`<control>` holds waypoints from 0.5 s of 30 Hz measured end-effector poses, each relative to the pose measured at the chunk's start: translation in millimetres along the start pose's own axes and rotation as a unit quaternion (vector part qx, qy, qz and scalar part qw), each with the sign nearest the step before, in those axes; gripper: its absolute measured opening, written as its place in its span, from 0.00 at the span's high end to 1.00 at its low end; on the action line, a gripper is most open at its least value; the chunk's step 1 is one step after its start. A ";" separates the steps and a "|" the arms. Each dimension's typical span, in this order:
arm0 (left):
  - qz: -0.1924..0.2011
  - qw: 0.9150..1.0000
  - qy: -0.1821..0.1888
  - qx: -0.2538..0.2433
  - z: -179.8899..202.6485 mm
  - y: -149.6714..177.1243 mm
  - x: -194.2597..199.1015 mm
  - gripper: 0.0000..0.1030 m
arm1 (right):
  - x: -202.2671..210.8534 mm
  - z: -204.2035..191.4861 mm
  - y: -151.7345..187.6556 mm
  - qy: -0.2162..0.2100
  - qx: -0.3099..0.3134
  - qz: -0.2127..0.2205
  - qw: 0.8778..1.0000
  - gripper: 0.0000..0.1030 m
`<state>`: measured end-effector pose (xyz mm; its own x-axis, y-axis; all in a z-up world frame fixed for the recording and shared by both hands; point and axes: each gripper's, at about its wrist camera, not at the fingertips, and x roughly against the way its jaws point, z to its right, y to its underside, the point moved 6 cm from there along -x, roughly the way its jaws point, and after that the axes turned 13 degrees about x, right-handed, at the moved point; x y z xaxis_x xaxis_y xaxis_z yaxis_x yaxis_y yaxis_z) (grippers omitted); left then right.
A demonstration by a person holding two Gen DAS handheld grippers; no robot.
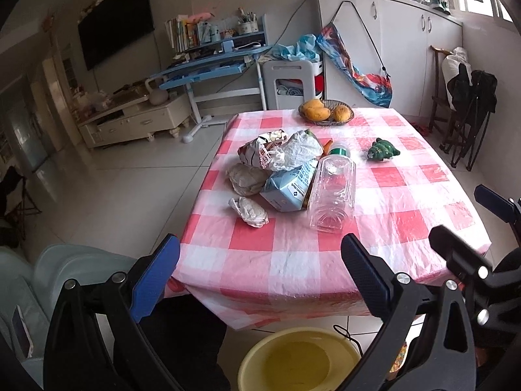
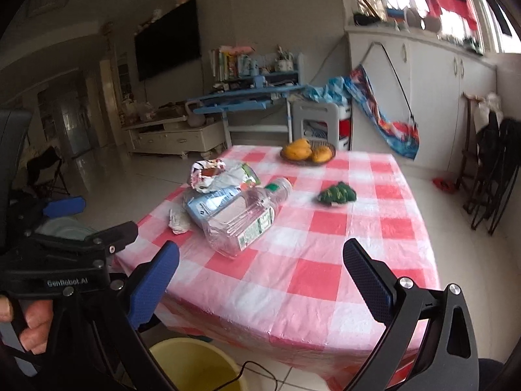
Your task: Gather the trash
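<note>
Left wrist view: the trash lies in a loose heap on the left-centre of the checked tablecloth [image 1: 407, 195], ahead of and beyond both claws. Nearest to them is a clear plastic bottle [image 1: 332, 192] on its side, its long axis running roughly away from the camera, base toward the near table edge and green cap [image 1: 338, 150] at the far end. Touching its left flank is a pale blue carton [image 1: 286, 189]; behind that lie a crumpled white bag [image 1: 296, 153], a printed wrapper [image 1: 260, 150] and a brownish paper wad [image 1: 246, 179]. A small crumpled tissue [image 1: 250, 210] sits just apart, to the near left.

The left gripper [image 1: 260, 270] is released, its blue pads spread wide and holding nothing; the bottle lies almost straight ahead of it. The right gripper [image 2: 260, 280] is likewise spread and empty; in its view the bottle [image 2: 244, 218] lies ahead and slightly left, its axis slanting up to the right. Neither claw is clearly the nearer. A grasp across the bottle's width would probably suit the axis better than one along it.

A yellow bucket [image 1: 299, 361] stands on the floor below the near table edge, the likely receptacle.

Legible writing: "GenRobot.AI" on the left gripper's body as seen from the right wrist. The bottle's green-and-white label [image 2: 257, 228] and the carton's print are too small to read.

A fruit basket [image 1: 325, 112] and a green toy [image 1: 382, 150] stand apart from the heap.
</note>
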<state>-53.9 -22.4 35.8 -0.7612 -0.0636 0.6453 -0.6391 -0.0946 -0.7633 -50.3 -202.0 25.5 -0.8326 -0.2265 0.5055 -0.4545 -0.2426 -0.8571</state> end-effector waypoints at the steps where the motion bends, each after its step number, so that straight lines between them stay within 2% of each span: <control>1: 0.001 1.000 0.001 0.003 -1.5 -0.8 2.0 0.07 | -0.9 -2.9 -2.3 0.002 0.006 -0.004 1.000 0.06; 5: 0.006 1.000 0.000 0.020 -13.4 -4.1 8.2 0.07 | 8.6 -11.8 -11.9 0.004 0.025 0.008 1.000 0.06; 11: 0.007 0.999 -0.009 0.048 -35.0 -7.7 11.7 0.07 | -1.5 -22.9 -9.6 0.002 0.045 0.007 0.999 0.06; 14: 0.008 0.998 -0.011 0.055 -41.9 -8.1 11.1 0.07 | -9.4 -24.5 -8.3 -0.009 0.031 -0.014 0.999 0.06; 15: 0.006 0.998 -0.011 0.059 -44.3 -7.9 9.5 0.07 | -7.1 -25.4 -11.2 -0.020 0.022 -0.002 1.000 0.06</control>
<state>-60.9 21.7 46.6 -0.7650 -0.0863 0.6382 -0.6123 -0.2097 -0.7623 -47.4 -173.7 28.9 -0.8172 -0.2619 0.5134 -0.4432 -0.2839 -0.8503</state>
